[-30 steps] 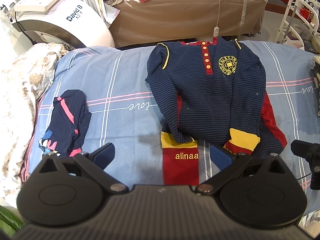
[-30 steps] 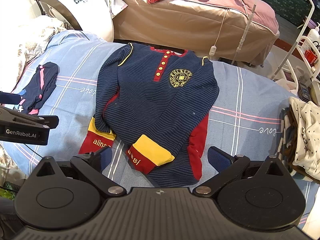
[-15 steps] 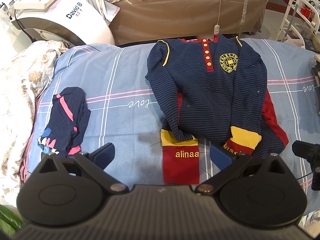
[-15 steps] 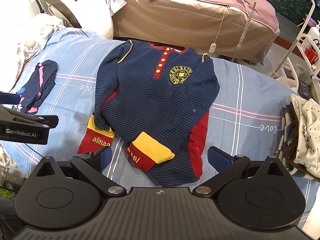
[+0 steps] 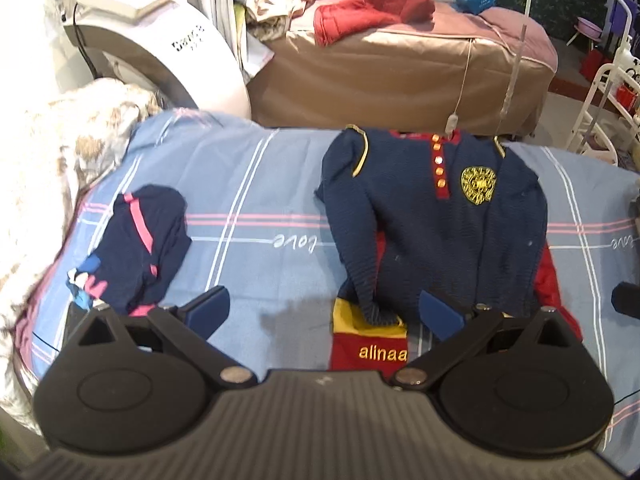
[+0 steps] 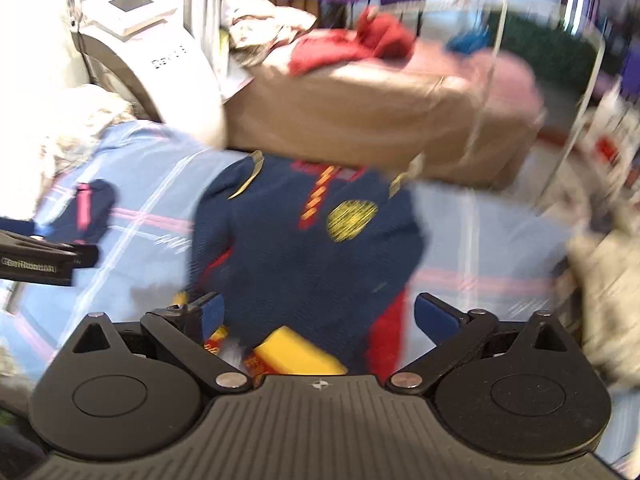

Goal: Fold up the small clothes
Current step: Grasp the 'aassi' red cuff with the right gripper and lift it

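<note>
A navy striped sweater (image 5: 444, 220) with red placket, gold crest and yellow-red cuffs lies flat on the blue checked bedsheet (image 5: 256, 200), both sleeves folded down over its front. It also shows, blurred, in the right wrist view (image 6: 304, 240). My left gripper (image 5: 324, 312) is open and empty, low over the sheet above the left cuff marked "alinaa" (image 5: 372, 344). My right gripper (image 6: 316, 316) is open and empty above the sweater's hem, with the right yellow cuff (image 6: 296, 352) just under it.
A folded navy garment with pink stripes (image 5: 140, 248) lies at the sheet's left. A white machine (image 5: 152, 48) and a brown-covered bed (image 5: 400, 76) stand behind. A pale blanket (image 5: 48, 152) lies at left. A pile of light clothes (image 6: 608, 264) sits at right.
Both grippers have dropped lower and moved in towards the sweater's bottom end. The right wrist view is now motion-blurred. The sweater has not moved.
</note>
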### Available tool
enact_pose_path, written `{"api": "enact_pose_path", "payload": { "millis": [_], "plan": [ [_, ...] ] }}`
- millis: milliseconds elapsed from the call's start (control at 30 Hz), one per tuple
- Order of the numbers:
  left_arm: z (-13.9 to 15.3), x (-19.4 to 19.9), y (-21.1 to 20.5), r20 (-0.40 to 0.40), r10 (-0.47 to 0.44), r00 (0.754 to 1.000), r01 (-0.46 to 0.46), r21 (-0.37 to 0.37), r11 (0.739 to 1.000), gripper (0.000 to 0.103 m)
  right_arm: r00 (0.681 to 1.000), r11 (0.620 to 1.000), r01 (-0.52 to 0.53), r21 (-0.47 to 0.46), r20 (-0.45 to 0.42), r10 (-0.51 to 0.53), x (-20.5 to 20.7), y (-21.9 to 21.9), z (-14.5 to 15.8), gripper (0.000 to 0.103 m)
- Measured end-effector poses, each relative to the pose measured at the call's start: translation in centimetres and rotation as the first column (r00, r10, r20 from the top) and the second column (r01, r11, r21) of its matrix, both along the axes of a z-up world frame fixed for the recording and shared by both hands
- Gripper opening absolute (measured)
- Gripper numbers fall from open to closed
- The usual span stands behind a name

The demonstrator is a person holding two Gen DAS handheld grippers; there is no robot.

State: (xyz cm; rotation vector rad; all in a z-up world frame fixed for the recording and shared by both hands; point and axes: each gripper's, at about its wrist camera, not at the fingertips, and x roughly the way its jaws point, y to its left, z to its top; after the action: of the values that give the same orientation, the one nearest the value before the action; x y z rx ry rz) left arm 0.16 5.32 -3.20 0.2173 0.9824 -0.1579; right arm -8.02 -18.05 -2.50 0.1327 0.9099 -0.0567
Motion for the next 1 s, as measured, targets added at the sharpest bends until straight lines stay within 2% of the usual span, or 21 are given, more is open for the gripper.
{"api": "enact_pose_path", "payload": {
  "millis": [133,267,367,433,500,567,667,800,867,900,1000],
  "plan": [
    [-3.8,-0.9,1.1,0.009,-0.024,1.000,0.024,0.021,0.999,0.103,0.996,0.988,-0.009,0.152,-0.087,0.022,0.0,0.2,-4.7,0.103],
    [-7.5,-1.9,1.1,0.008,-0.125,0.992,0.124,0.054,0.991,0.103,0.987,0.982,-0.035,0.188,-0.150,0.063,0.1,1.4,-9.9,0.103],
    [-10.7,-2.0,1.6,-0.021,-0.156,0.987,0.156,-0.010,0.988,0.103,0.982,0.978,-0.046,0.202,-0.169,0.081,0.4,2.4,-13.4,0.103],
    [-13.0,-1.5,2.4,-0.081,-0.138,0.987,0.131,-0.094,0.987,0.103,0.985,0.965,0.007,0.263,-0.167,0.038,0.5,2.1,-15.1,0.093],
    [-15.0,-0.8,3.3,-0.151,-0.097,0.984,0.069,-0.179,0.981,0.097,0.985,0.949,0.086,0.302,-0.167,-0.036,0.4,1.2,-16.1,0.093],
    [-16.2,-0.4,4.0,-0.184,-0.068,0.981,0.022,-0.238,0.971,0.094,0.979,0.939,0.140,0.314,-0.184,-0.085,0.7,0.7,-16.7,0.093],
    [-16.6,-0.3,4.4,-0.177,-0.031,0.984,-0.015,-0.253,0.967,0.094,0.965,0.930,0.209,0.302,-0.220,-0.146,1.1,0.0,-17.7,0.093],
    [-16.6,0.2,3.5,-0.184,-0.055,0.981,0.018,-0.195,0.981,0.094,0.946,0.903,0.265,0.339,-0.275,-0.174,1.8,-0.5,-19.7,0.091],
    [-16.7,0.2,3.1,-0.178,-0.075,0.981,0.042,-0.181,0.983,0.094,0.945,0.892,0.273,0.361,-0.276,-0.178,2.0,-0.7,-20.1,0.050],
    [-16.7,0.1,2.9,-0.177,-0.087,0.980,0.056,-0.175,0.983,0.094,0.948,0.891,0.263,0.369,-0.268,-0.169,2.1,-0.8,-20.0,0.020],
    [-17.0,0.1,2.0,-0.151,-0.129,0.980,0.109,-0.131,0.985,0.094,0.957,0.889,0.255,0.379,-0.232,-0.175,1.8,-1.5,-18.3,0.007]
  ]
}}
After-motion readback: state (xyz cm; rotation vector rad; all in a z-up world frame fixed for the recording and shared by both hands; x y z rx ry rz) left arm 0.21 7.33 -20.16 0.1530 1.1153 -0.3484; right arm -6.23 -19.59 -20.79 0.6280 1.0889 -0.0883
